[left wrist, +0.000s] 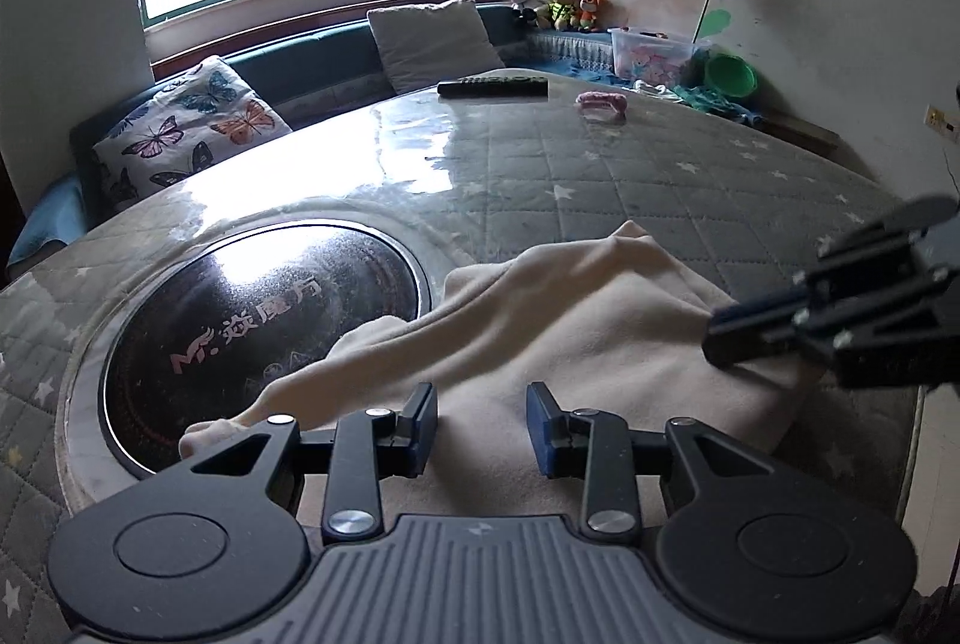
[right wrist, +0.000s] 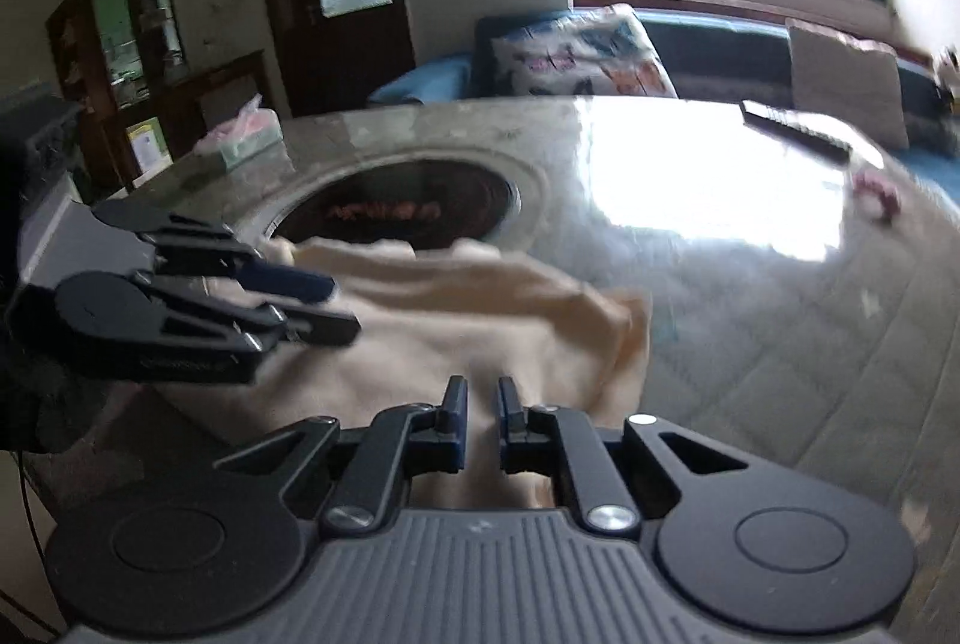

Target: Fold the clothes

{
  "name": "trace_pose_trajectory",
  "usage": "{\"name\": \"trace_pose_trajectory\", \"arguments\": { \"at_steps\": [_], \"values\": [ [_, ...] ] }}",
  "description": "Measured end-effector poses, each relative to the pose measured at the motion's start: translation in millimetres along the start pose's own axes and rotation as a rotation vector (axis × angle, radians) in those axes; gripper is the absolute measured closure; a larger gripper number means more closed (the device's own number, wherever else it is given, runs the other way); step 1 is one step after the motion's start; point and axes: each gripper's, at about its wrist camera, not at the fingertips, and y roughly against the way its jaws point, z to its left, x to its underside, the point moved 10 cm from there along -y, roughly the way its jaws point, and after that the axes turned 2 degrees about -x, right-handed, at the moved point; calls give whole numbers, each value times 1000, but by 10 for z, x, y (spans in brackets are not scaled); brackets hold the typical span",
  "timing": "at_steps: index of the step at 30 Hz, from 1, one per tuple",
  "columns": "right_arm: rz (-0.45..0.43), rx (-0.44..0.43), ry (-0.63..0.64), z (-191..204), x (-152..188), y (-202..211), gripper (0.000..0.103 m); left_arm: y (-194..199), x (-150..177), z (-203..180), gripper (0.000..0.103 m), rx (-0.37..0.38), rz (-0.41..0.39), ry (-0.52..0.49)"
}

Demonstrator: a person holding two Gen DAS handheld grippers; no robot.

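Cream garment (left wrist: 576,338) lying rumpled on the near part of a round table (left wrist: 660,176) covered in quilted star-print fabric under a glossy sheet, one raised fold running diagonally across it and its left end overlapping the dark circular cooktop (left wrist: 258,320) set into the table. Left gripper (left wrist: 482,425) above the near edge of the cloth, jaws spread wide with nothing between them. Right gripper (right wrist: 482,419) at the garment's right side, jaws narrowly parted over the fabric; whether they pinch it cannot be told. Remote control (left wrist: 493,86) and small pink object (left wrist: 602,102) at the far edge, well apart from the garment
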Motion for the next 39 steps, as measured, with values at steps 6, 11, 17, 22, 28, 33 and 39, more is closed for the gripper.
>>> {"name": "trace_pose_trajectory", "arguments": {
  "at_steps": [6,11,17,22,28,33,39],
  "values": [
    [-8,10,-17,-55,74,43,96,2,-24,14,67,0,-1,2],
    [9,14,-16,-113,87,-25,96,-36,-55,100,67,-1,6,38],
    [-15,1,13,-71,-116,-29,96,-134,-146,256,68,-10,14,76],
    [-5,-35,21,-19,-345,-317,95,-242,-191,375,68,-25,28,100],
    [29,-47,44,40,-473,-632,95,-334,-226,456,68,-35,36,114],
    [57,-43,65,79,-542,-872,96,-429,-170,501,67,-36,54,128],
    [50,-41,68,125,-619,-888,95,-439,-165,523,66,-27,47,141]
  ]
}}
